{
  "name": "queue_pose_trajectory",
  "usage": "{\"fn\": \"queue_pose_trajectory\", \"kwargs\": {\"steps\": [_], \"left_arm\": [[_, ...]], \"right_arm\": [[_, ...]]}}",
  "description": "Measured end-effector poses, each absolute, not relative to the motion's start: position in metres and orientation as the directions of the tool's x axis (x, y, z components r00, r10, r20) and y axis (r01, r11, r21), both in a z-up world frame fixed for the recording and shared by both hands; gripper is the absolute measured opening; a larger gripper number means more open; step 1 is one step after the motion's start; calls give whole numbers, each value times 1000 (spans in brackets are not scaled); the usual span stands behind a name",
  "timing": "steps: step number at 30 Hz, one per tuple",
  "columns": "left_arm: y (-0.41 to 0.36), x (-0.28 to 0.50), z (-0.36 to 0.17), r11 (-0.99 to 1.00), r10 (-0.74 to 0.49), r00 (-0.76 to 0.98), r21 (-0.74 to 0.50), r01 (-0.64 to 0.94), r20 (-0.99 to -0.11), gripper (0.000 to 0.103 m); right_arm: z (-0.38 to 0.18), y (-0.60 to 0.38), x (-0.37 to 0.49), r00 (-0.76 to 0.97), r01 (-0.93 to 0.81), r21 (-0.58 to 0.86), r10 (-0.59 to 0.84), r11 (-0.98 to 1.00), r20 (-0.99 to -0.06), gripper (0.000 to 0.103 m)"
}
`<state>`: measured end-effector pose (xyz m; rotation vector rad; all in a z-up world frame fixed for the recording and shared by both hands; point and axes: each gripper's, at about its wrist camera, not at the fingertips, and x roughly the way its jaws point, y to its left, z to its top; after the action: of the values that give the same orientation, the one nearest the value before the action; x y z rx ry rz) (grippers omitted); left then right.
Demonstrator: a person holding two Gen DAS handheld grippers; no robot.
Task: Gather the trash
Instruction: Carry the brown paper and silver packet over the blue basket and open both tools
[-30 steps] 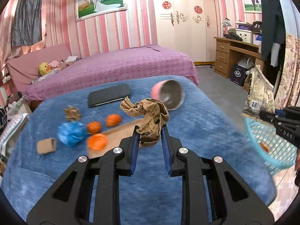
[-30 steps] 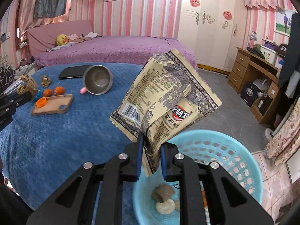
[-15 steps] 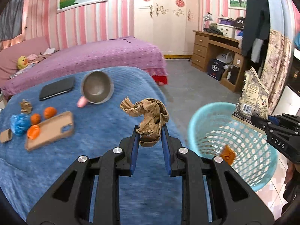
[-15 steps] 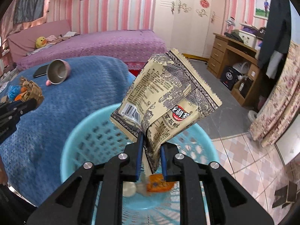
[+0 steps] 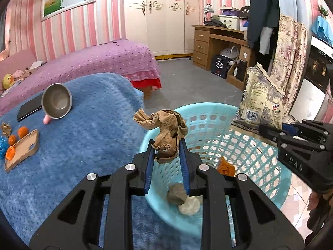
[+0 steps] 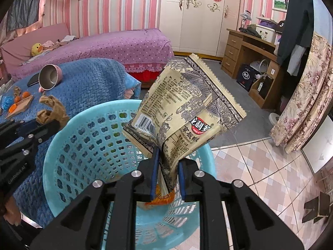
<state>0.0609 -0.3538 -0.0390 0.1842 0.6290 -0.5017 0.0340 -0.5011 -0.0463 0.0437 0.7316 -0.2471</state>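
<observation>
My left gripper point(image 5: 166, 145) is shut on a crumpled brown paper point(image 5: 166, 129) and holds it over the near rim of the light blue basket point(image 5: 208, 112). My right gripper point(image 6: 167, 156) is shut on a beige snack bag point(image 6: 183, 112) and holds it above the same basket point(image 6: 62, 145). The basket holds an orange wrapper point(image 5: 225, 166), a brown lump point(image 5: 177, 193) and a pale disc point(image 5: 190, 206). The right gripper with the bag shows in the left wrist view point(image 5: 260, 95), and the brown paper in the right wrist view point(image 6: 52, 112).
The blue blanket-covered table point(image 5: 83, 145) carries a steel cup point(image 5: 56, 101), a black phone point(image 5: 28, 110), a tan phone case point(image 5: 22, 150), small oranges point(image 5: 22, 131) and bits of trash at the left. A purple bed, a wooden desk and tiled floor lie beyond.
Both grippers moved right from the table to above the basket, each carrying its item. The basket now sits directly under them.
</observation>
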Motion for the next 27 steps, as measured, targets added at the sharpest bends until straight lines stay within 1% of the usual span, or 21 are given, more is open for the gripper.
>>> {"fn": "queue_pose_trajectory", "kwargs": {"steps": [4, 6, 8, 9, 11, 14, 18, 21, 23, 25, 27], "left_arm": [[-363, 70, -38, 862, -392, 685, 15, 507, -614, 26], [-360, 73, -38, 866, -388, 686, 11, 500, -615, 38], [-357, 78, -36, 875, -378, 693, 6, 484, -614, 61], [-353, 79, -35, 882, -371, 703, 7, 471, -607, 64], [-349, 82, -32, 891, -355, 718, 16, 454, -598, 79], [-333, 88, -26, 910, -323, 749, 27, 413, -579, 87], [-306, 99, -21, 928, -298, 765, 14, 371, -571, 93], [-290, 102, -18, 939, -281, 774, 6, 345, -568, 95], [-277, 103, -19, 946, -261, 782, 11, 324, -566, 95], [-266, 102, -20, 950, -240, 790, 30, 310, -564, 96], [-260, 102, -20, 953, -225, 797, 44, 300, -561, 96]], "right_arm": [[-49, -508, 33, 714, 246, -27, -200, 969, -671, 17], [-51, -508, 33, 712, 246, -26, -199, 969, -674, 17], [-52, -508, 34, 710, 243, -25, -196, 970, -676, 17], [-52, -507, 34, 710, 242, -25, -195, 970, -677, 17], [-54, -506, 36, 708, 239, -23, -191, 971, -680, 17], [-55, -507, 38, 705, 235, -24, -187, 972, -685, 17], [-57, -505, 42, 699, 221, -28, -178, 975, -692, 18], [-60, -499, 45, 696, 212, -36, -177, 977, -696, 25], [-62, -497, 48, 688, 220, -42, -186, 975, -701, 35], [-65, -497, 51, 670, 236, -49, -199, 971, -715, 59], [-67, -496, 54, 658, 254, -56, -216, 965, -722, 66]]}}
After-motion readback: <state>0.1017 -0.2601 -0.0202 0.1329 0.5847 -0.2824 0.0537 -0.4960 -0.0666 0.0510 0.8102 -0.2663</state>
